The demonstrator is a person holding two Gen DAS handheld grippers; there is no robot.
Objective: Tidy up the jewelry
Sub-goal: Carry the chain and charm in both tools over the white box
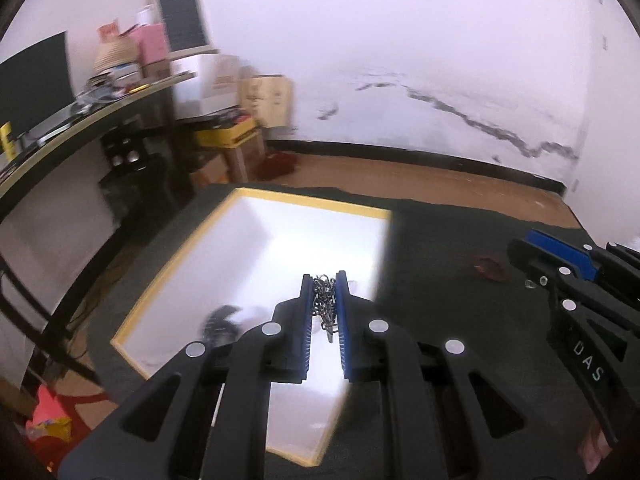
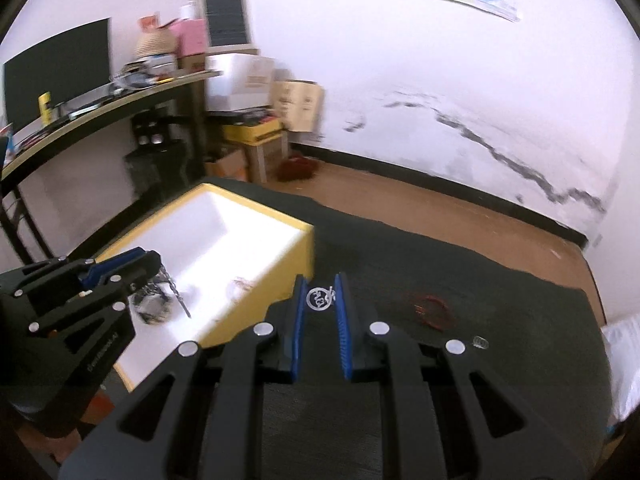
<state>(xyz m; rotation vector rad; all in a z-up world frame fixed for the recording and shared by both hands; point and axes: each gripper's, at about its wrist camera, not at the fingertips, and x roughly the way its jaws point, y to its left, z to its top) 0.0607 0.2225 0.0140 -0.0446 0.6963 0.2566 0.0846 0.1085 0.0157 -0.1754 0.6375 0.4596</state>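
My left gripper (image 1: 324, 276) is shut on a bunched metal chain (image 1: 325, 300) and holds it over the open yellow-rimmed white box (image 1: 312, 202). The chain dangles into the box in the right wrist view (image 2: 172, 290). My right gripper (image 2: 321, 278) is shut on a small silver ring-shaped pendant (image 2: 319, 299), held above the dark mat beside the box's yellow wall (image 2: 296, 268). A red bracelet (image 2: 434, 310) lies on the mat to the right; it also shows in the left wrist view (image 1: 490, 267). A small silver spring-like piece (image 2: 480, 343) lies nearer.
Dark jewelry (image 1: 220, 320) and a pale piece (image 2: 240, 286) lie on the box floor. The dark mat (image 2: 460, 264) covers the table. A desk with a monitor (image 2: 56, 68) and cardboard boxes (image 2: 300, 104) stand at the left. White paper (image 2: 624, 336) lies at the mat's right edge.
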